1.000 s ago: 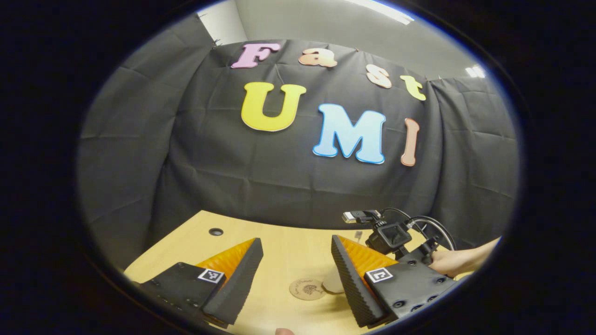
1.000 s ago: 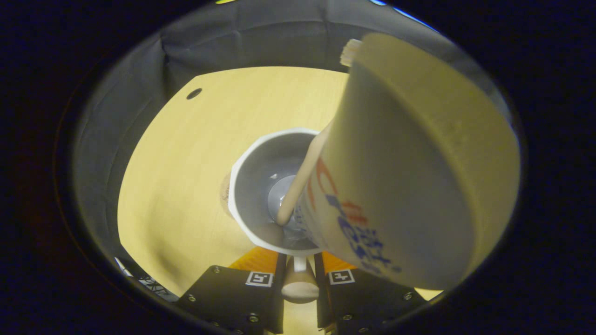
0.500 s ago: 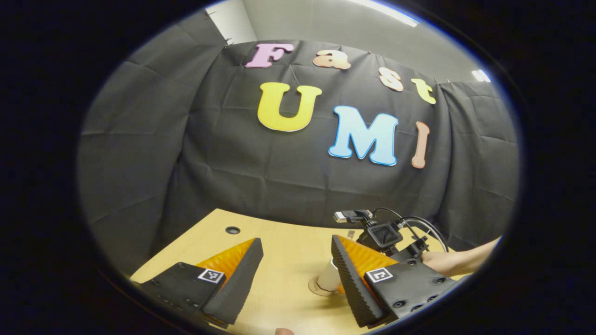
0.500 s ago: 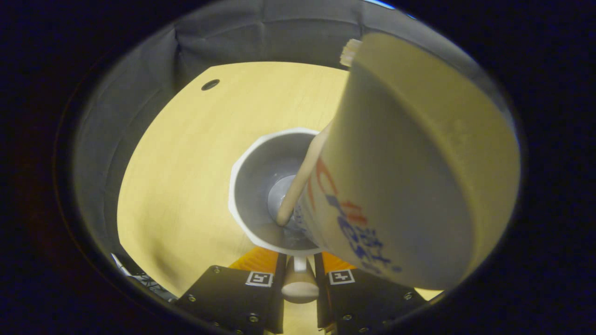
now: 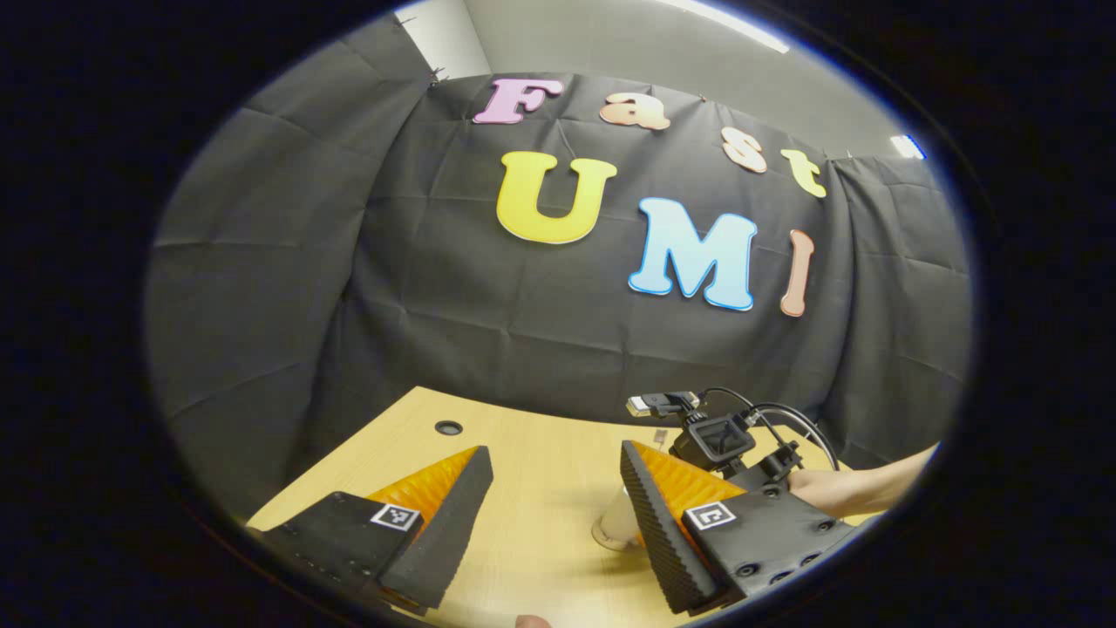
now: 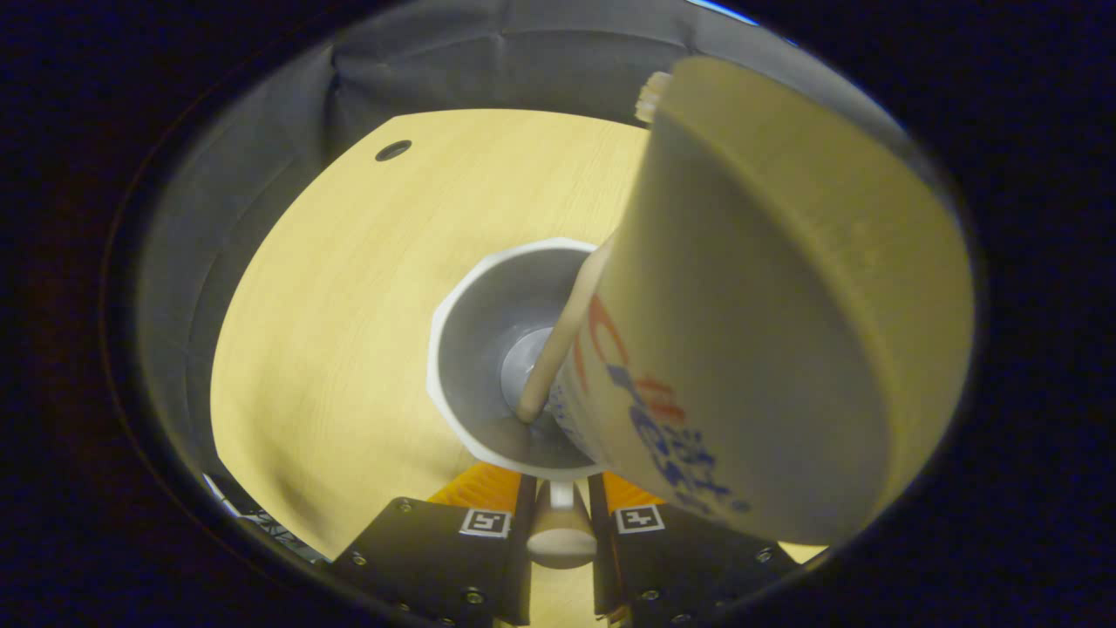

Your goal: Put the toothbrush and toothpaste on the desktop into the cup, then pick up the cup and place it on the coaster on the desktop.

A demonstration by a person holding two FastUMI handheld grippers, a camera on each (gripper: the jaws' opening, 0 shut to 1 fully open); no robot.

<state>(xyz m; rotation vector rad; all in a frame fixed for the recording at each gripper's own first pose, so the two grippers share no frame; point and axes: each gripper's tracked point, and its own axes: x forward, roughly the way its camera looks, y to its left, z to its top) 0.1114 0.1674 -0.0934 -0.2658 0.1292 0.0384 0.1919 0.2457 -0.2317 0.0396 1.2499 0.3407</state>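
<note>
Jaws: left gripper spread | right gripper pinching cup handle | toothpaste and toothbrush inside

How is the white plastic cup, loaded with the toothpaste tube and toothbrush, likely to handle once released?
The white plastic cup probably tips easily: the big cream toothpaste tube leans far past its rim. The wooden toothbrush also leans against the rim, so a jolt may rattle it. The right tongs pinch only the handle; the cup might swing.

Toothpaste tube hides cup's far rim & most of the toothbrush; coaster mostly covered.
</note>
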